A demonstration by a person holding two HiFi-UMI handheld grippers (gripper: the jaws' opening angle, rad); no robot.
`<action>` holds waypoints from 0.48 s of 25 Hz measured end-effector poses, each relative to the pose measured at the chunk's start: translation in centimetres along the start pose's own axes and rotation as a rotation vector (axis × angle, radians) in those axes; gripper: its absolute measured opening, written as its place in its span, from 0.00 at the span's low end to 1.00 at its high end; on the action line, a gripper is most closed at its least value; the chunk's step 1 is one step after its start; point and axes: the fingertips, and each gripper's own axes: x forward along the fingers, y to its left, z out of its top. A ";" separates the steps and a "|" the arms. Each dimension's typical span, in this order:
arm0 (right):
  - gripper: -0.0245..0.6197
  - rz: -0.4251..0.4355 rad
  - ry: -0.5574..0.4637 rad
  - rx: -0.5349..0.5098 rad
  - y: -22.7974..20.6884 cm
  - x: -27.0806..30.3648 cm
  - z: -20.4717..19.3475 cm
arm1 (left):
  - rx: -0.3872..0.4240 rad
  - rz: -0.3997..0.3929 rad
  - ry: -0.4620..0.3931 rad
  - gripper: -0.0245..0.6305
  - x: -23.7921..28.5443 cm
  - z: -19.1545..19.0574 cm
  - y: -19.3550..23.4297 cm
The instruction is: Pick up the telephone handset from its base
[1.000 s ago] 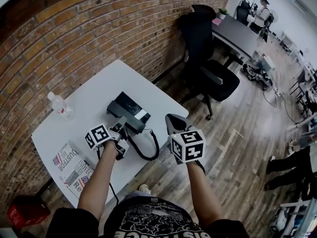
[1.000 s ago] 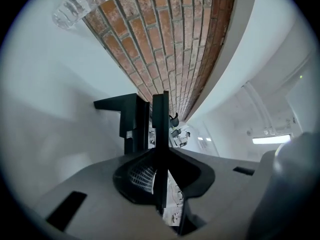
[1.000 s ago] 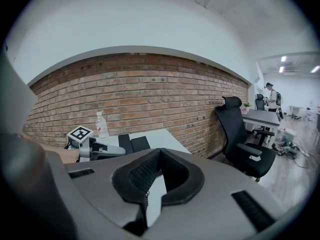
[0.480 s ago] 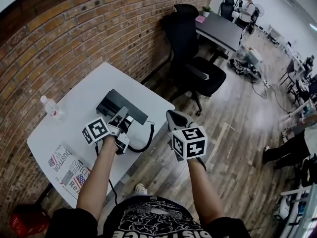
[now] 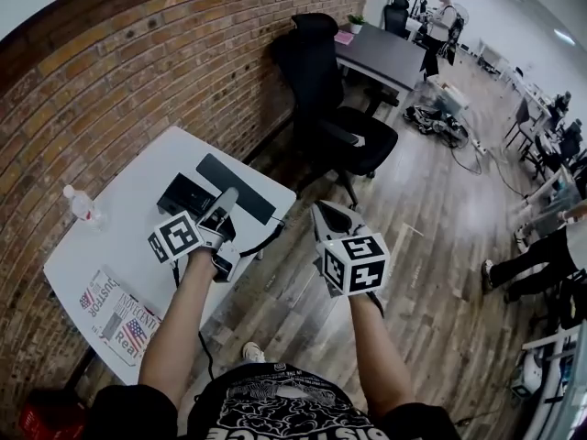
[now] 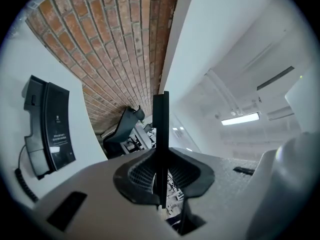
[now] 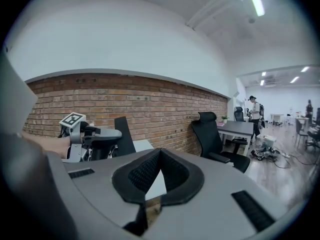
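Office rm w/ a brick wall (image 5: pixel 138 53) running along one side. A white table (image 5: pixel 128 200) is sitting against it, and an office chair (image 5: pixel 312 62) is standing just past the table's end.

The phone base (image 5: pixel 182 193) is lying on the table w/ its cradle empty. In the left gripper view the base (image 6: pixel 52 129) is sitting off to one side, well apart from the jaws.

The handset (image 5: pixel 240 189) is hanging in the air above the table, already clear of the base. Its cord (image 5: pixel 264 241) is trailing down from one end.

The left gripper (image 5: pixel 227 204) is clamping the handset approx. mid-length, jaws pressing on its flat faces. The long axis is running crosswise to the way the gripper is pointing. So in the left gripper view the handset (image 6: pixel 160 134) is showing edge-on, as a slim black bar between the pads.

The right gripper (image 5: pixel 323 218) is hovering beside it over the floor, jaws together and nothing in them. It's the farther hand and prob. not needed.

Pick is looking done. Any further lift should be going away from the base, w/ an eye on the cord pulling tight.
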 end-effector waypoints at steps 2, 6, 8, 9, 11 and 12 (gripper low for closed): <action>0.04 -0.002 -0.011 0.001 -0.7 -1.5 0.0 | 0.014 -0.005 -0.005 0.15 0.0 -0.9 -1.4; 0.04 -0.004 -0.035 0.005 -2.3 -4.3 0.2 | 0.044 -0.012 -0.010 0.15 0.0 -3.0 -4.3; 0.04 -0.001 -0.045 0.007 -2.8 -5.7 0.1 | 0.057 -0.013 -0.013 0.15 -0.1 -4.0 -5.6; 0.04 0.000 -0.050 0.010 -3.0 -6.4 0.0 | 0.063 -0.014 -0.014 0.15 -0.1 -4.5 -6.2; 0.04 -0.002 -0.059 0.016 -3.4 -7.7 -0.2 | 0.076 -0.017 -0.016 0.15 -0.4 -5.4 -7.3; 0.04 -0.003 -0.061 0.019 -3.5 -8.3 -0.4 | 0.082 -0.019 -0.016 0.15 -0.6 -5.9 -7.8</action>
